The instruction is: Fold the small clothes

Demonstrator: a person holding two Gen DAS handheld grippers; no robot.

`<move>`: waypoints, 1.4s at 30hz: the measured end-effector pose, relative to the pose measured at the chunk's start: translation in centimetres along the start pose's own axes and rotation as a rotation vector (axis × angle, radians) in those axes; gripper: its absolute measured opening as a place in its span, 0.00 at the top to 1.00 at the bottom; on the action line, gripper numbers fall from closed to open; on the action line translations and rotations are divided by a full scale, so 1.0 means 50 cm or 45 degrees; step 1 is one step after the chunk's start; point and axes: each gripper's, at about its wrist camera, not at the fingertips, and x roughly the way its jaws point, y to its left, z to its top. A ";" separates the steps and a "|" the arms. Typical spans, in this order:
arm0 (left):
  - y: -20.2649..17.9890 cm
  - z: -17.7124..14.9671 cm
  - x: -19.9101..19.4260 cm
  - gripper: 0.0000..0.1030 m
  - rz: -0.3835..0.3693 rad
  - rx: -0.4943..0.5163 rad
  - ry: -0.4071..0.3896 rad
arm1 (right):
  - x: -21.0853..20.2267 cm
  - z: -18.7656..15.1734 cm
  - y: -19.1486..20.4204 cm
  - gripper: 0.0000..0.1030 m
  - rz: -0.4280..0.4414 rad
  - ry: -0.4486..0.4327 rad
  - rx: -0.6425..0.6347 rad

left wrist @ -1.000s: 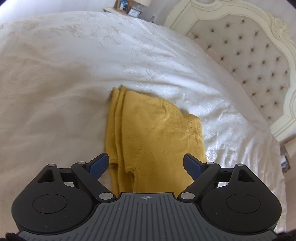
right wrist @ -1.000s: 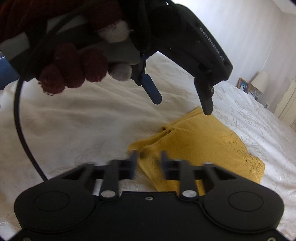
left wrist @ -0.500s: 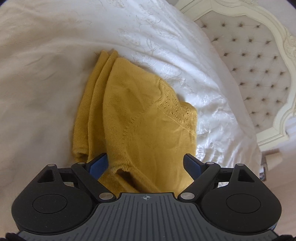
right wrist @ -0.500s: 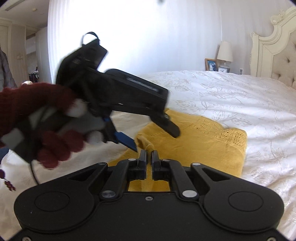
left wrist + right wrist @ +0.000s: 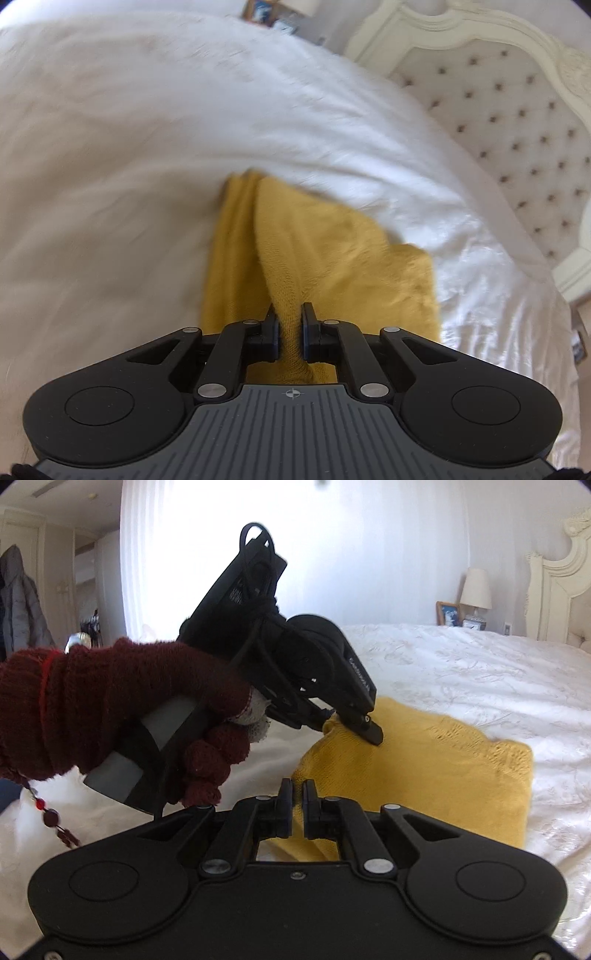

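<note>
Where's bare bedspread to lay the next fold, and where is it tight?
Bare bedspread lies left of the yellow sweater, also between it and the headboard. Crowded at the sweater's near edge, where left tongs and right tongs both pinch it.

Right wrist view. Lower centre: right gripper [image 5: 298, 797], jaws nearly closed on a raised fold of the yellow knitted garment [image 5: 424, 764]. Centre: left gripper [image 5: 364, 727], gripped by a hand in a dark red glove [image 5: 122, 709] at left, pinching another edge of the garment. White embroidered bedspread [image 5: 461, 664] beneath. Upper right: lamp [image 5: 475, 589], framed picture [image 5: 448, 613], cream headboard [image 5: 557, 590].
</note>
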 end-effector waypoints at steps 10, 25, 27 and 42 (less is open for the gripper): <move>-0.006 0.024 0.009 0.58 -0.060 0.074 -0.002 | 0.000 -0.031 -0.002 0.45 0.063 0.085 0.005; 0.038 0.060 0.019 0.72 0.139 -0.060 -0.109 | -0.105 -0.027 -0.149 0.44 -0.089 0.050 0.281; 0.046 0.048 -0.010 0.45 0.092 -0.051 -0.081 | -0.119 -0.034 -0.191 0.39 -0.109 0.044 0.353; -0.006 -0.103 -0.077 0.13 -0.111 0.026 0.103 | -0.067 -0.051 -0.389 0.01 0.037 0.065 0.820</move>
